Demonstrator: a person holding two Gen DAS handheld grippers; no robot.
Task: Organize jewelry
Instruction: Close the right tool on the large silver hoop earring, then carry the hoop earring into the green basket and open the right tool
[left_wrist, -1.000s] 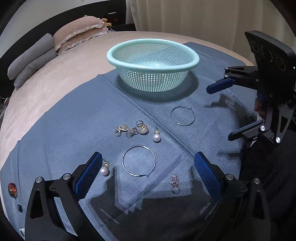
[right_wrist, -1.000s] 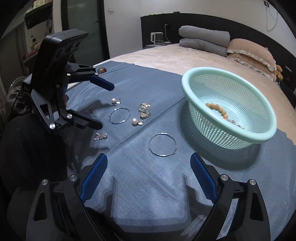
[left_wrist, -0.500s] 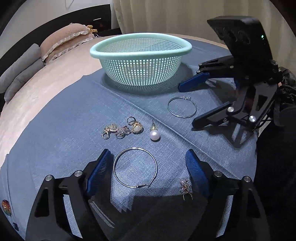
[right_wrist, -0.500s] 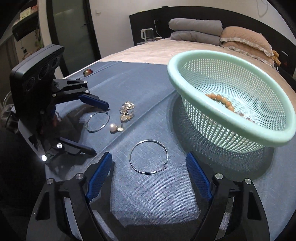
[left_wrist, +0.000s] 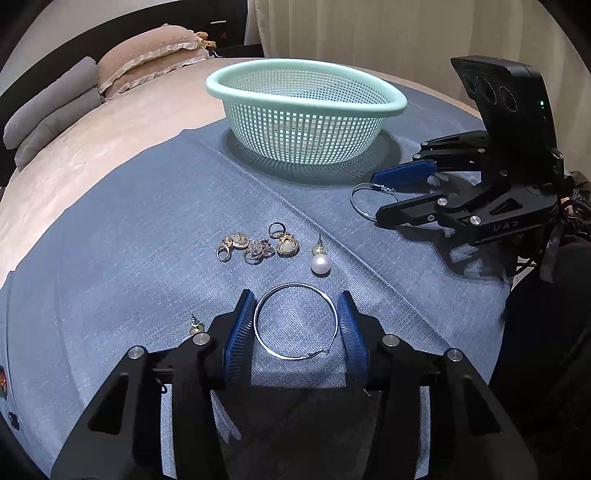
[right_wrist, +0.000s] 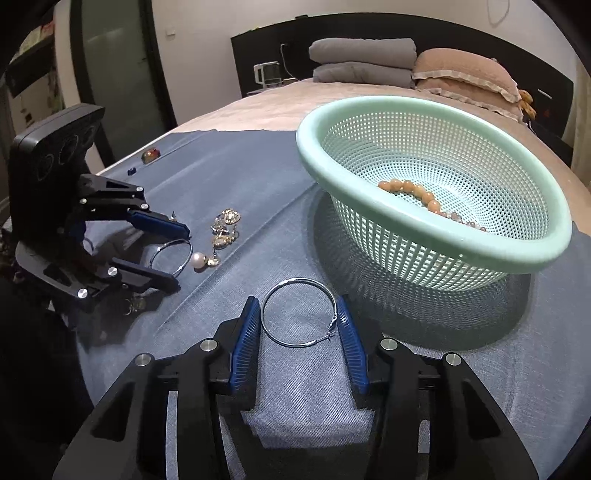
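Note:
A silver hoop earring (left_wrist: 295, 320) lies flat on the blue cloth between the open blue pads of my left gripper (left_wrist: 296, 321); the pads stand just outside its rim. A second silver hoop (right_wrist: 300, 312) lies between the open pads of my right gripper (right_wrist: 298, 325); it also shows in the left wrist view (left_wrist: 364, 202). A mint mesh basket (right_wrist: 436, 254) holds a bead bracelet (right_wrist: 413, 192). A pearl earring (left_wrist: 320, 263) and a cluster of gold pieces (left_wrist: 256, 245) lie in the middle.
A small stud earring (left_wrist: 196, 326) lies left of my left gripper. A red stone (right_wrist: 150, 155) sits at the cloth's far edge. Pillows (left_wrist: 147, 62) and folded grey bedding (right_wrist: 362, 59) lie on the bed beyond the blue cloth (left_wrist: 129, 229).
Both grippers have moved forward and down to the cloth and narrowed. Each now brackets a silver hoop between its pads.

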